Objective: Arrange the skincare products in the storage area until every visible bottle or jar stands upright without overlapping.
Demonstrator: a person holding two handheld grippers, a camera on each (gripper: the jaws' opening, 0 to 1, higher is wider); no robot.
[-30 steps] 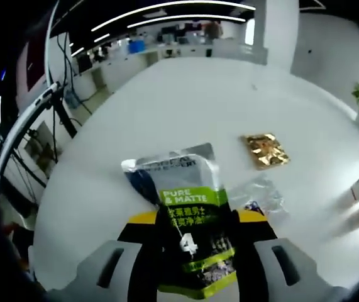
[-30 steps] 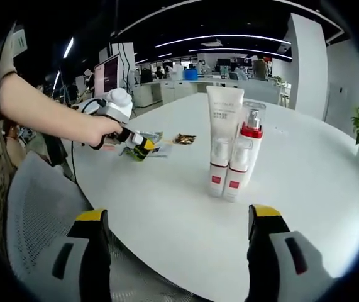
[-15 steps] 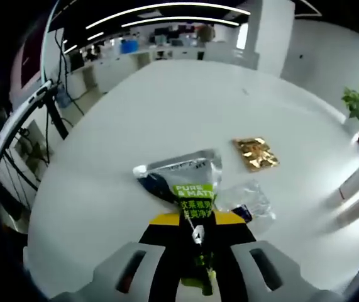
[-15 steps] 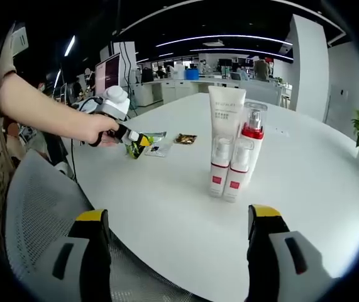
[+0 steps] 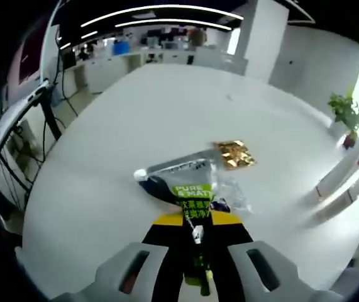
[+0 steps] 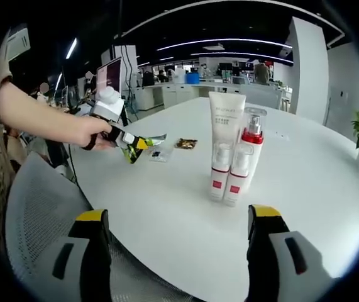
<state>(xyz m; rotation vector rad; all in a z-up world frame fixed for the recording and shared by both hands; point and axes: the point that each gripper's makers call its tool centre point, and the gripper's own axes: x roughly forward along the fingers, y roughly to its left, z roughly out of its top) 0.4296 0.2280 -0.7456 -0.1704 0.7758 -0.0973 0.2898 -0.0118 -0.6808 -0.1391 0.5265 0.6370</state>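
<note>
In the left gripper view we see our left gripper [image 5: 196,234] with its jaws clenched on a green sachet [image 5: 188,192]. The sachet reads "PURE & MATTE" and has a silvery top. It runs from the jaws toward 12 o'clock, above the white bench [image 5: 135,119]. Just past it at 1 o'clock a gold packet [image 5: 233,154] lies flat on the bench. A clear wrapper [image 5: 232,194] sits beside the sachet at about 3 o'clock from it, and we cannot tell whether the two touch.

In the right gripper view the right gripper [image 6: 176,251] hovers low at the bench edge. Its jaws are spread wide, with nothing between them. A white tube [image 6: 224,141] stands upright at 12 o'clock from the jaws. A red-and-white pump bottle [image 6: 245,160] stands upright just beside it at its 3 o'clock side, close enough that they seem to touch. Over at 10 o'clock a person's hand [image 6: 91,132] holds the left gripper with the sachet pinched in it and lifted clear of the bench. The gold packet lies near it, and a small flat packet [image 6: 158,154] lies between the two. The tube and bottle stand well apart from the sachet. A grey mesh chair [image 6: 34,214] sits at 8 o'clock, by the bench edge.
</note>
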